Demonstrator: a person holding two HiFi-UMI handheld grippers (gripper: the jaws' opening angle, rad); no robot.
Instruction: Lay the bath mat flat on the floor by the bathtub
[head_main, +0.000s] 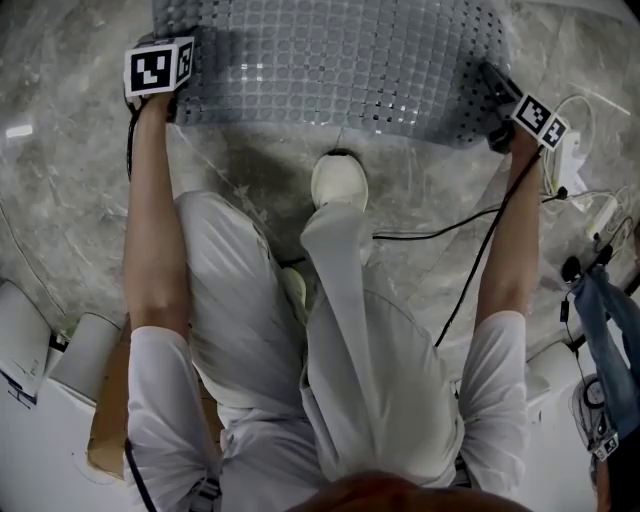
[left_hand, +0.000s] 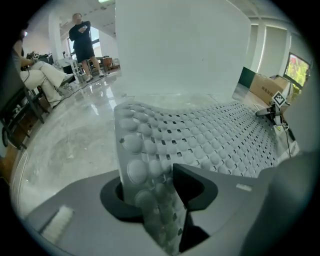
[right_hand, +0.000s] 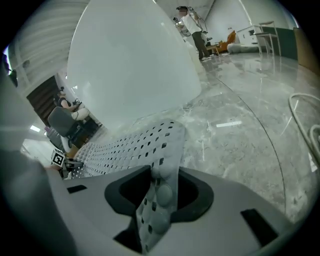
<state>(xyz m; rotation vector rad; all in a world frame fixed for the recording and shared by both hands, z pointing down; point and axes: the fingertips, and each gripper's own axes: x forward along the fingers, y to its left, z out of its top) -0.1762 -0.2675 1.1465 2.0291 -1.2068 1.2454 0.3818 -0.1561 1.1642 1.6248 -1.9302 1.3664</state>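
1. jaws of the left hand-held gripper (left_hand: 162, 200) stand apart; the near left corner of the bath mat (left_hand: 210, 135) stands upright between them, not pinched.
2. right hand-held gripper (right_hand: 157, 200): jaws likewise apart, with the mat's near right corner loose in the gap.
3. mat: grey, studded and perforated, spread across the marble floor (head_main: 80, 200); its middle lies flat and both near corners curl up at the grippers.
4. white bathtub (left_hand: 180, 50) rises just beyond the mat's far edge.
5. person's shoe (head_main: 338, 180) sits near the mat's near edge, between the two arms.
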